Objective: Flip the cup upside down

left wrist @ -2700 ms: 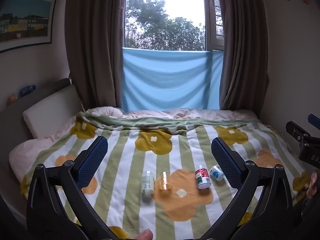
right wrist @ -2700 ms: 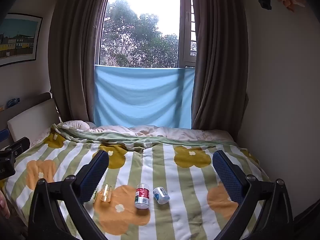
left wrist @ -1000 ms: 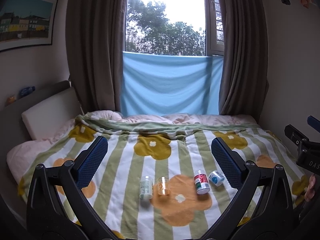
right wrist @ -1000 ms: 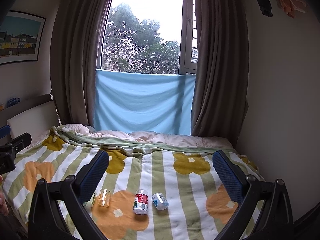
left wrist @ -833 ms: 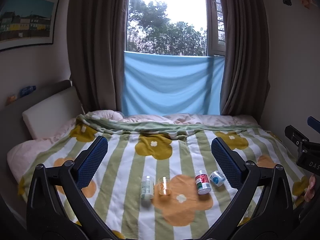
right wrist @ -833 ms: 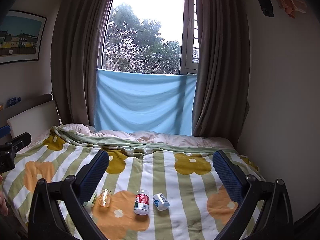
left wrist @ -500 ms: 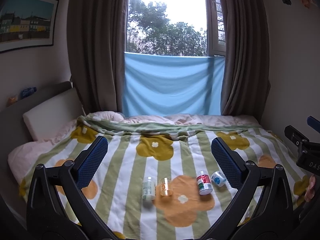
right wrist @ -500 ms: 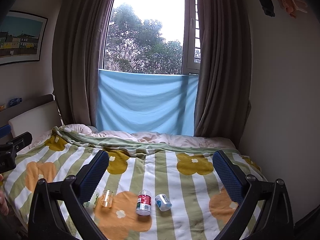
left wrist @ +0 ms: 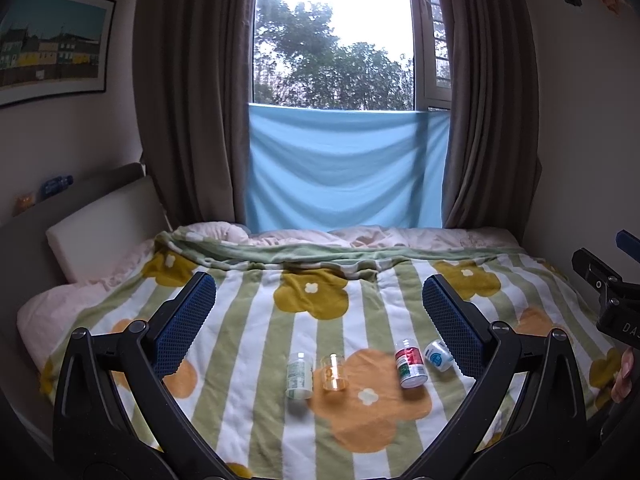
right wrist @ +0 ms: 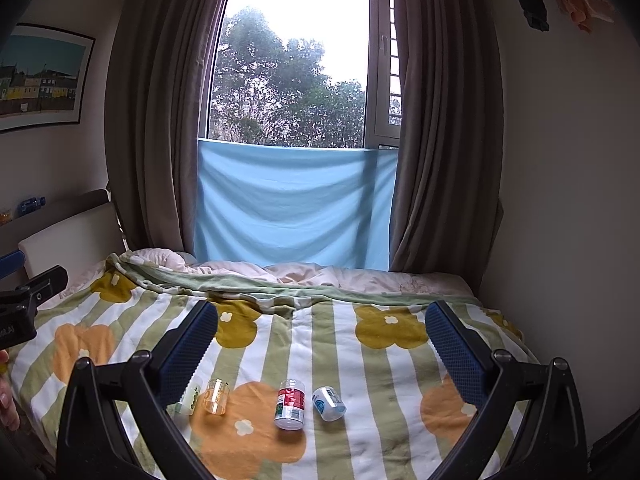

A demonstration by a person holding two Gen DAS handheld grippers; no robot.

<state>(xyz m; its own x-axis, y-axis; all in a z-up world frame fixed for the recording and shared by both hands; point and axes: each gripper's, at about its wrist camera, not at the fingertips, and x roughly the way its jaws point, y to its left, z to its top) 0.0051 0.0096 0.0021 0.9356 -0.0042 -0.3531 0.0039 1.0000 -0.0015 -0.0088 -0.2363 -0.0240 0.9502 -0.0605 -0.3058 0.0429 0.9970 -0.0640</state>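
A small clear amber cup [left wrist: 334, 372] [right wrist: 216, 395] stands upright on the striped flower blanket, near the bed's front edge. My left gripper [left wrist: 318, 316] is open and held well back above the bed, with the cup seen low between its fingers. My right gripper [right wrist: 322, 334] is open too, nothing between its blue pads; the cup lies just inside its left finger [right wrist: 188, 342]. Each gripper shows at the other view's edge.
Beside the cup lie a white green-labelled bottle [left wrist: 300, 375] [right wrist: 191, 398], a red-labelled bottle [left wrist: 410, 363] [right wrist: 291, 403] and a small blue-labelled bottle [left wrist: 439, 355] [right wrist: 329, 403]. A headboard [left wrist: 100, 216] is at left, a wall at right, curtains and a blue cloth behind.
Both views have drifted slightly; the objects sit a little further right in each frame than a second ago. Nothing on the bed has moved and both grippers stay open.
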